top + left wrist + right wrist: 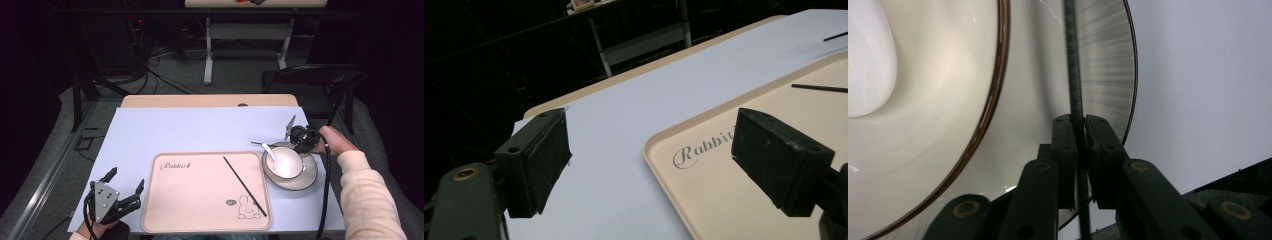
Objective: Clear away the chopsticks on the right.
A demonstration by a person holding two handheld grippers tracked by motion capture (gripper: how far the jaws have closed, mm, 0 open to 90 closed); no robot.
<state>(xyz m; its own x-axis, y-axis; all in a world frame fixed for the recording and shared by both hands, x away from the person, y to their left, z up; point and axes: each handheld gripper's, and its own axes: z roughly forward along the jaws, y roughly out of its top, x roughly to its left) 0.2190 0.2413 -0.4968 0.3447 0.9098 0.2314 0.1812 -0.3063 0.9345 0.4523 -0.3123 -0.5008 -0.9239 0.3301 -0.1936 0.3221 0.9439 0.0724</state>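
My right gripper (303,140) (1080,125) is shut on a thin black chopstick (1071,60) that lies across the rim of the grey plate (309,177) (1108,60). On that plate stands a white bowl (287,162) (938,100) with a white spoon (270,152) (868,55) in it. A second black chopstick (245,186) (819,88) lies slantwise on the beige rabbit tray (200,200) (734,210). My left gripper (126,178) (649,150) hovers open over the tray's near-left corner with nothing between its jaws.
A pale blue sheet (200,130) covers the wooden table (210,100). A black chair (320,80) stands behind the table's far right corner. A further table's white legs (208,50) stand at the back. The right gripper's cable (327,190) trails along the sleeve.
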